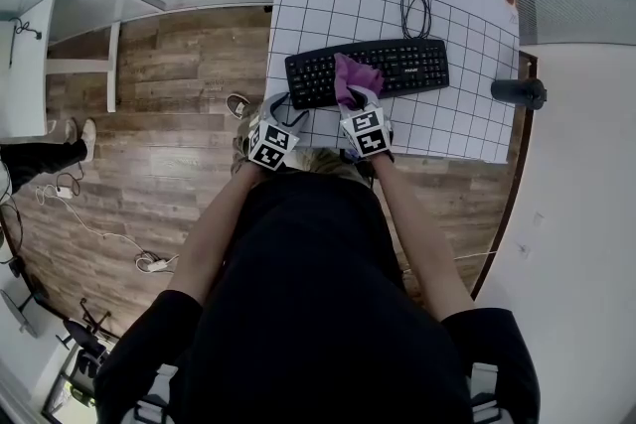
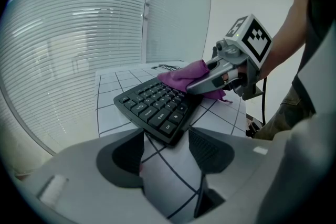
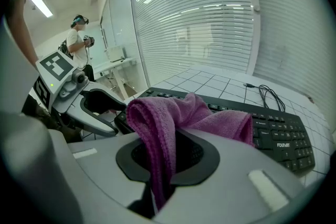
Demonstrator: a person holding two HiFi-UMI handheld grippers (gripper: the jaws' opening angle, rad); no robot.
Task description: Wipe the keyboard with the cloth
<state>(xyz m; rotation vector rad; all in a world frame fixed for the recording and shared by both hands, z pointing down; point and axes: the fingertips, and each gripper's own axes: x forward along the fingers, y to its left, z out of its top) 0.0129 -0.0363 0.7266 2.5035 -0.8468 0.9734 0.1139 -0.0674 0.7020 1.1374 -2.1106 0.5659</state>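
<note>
Keyboard (image 1: 407,65) mid-section hidden under cloth (image 1: 355,74); right hand-held gripper (image 3: 165,162) pads masked by clamped cloth. Cloth: purple, crumpled, draped on black keyboard, on gridded counter (image 1: 467,124). Left hand-held gripper (image 2: 168,150) jaws apart, empty, at keyboard's left end.

A white counter (image 1: 467,129) ruled with a dark grid lies under the left fingers (image 2: 123,157) and the right fingers (image 3: 207,157). Beyond the right fingers a coiled black cable (image 1: 415,10) rests on it. Well to the right of them, a black cylinder (image 1: 517,92) sits at the counter's edge. Left of the left fingers, past the counter's edge, is a wood plank floor (image 1: 169,114) with a shoe (image 1: 237,104), a white cord (image 1: 99,233) and a white desk (image 1: 25,65). Slatted blinds (image 3: 210,18) stand behind the counter. A person (image 3: 79,42) stands far off, left of the right fingers.
</note>
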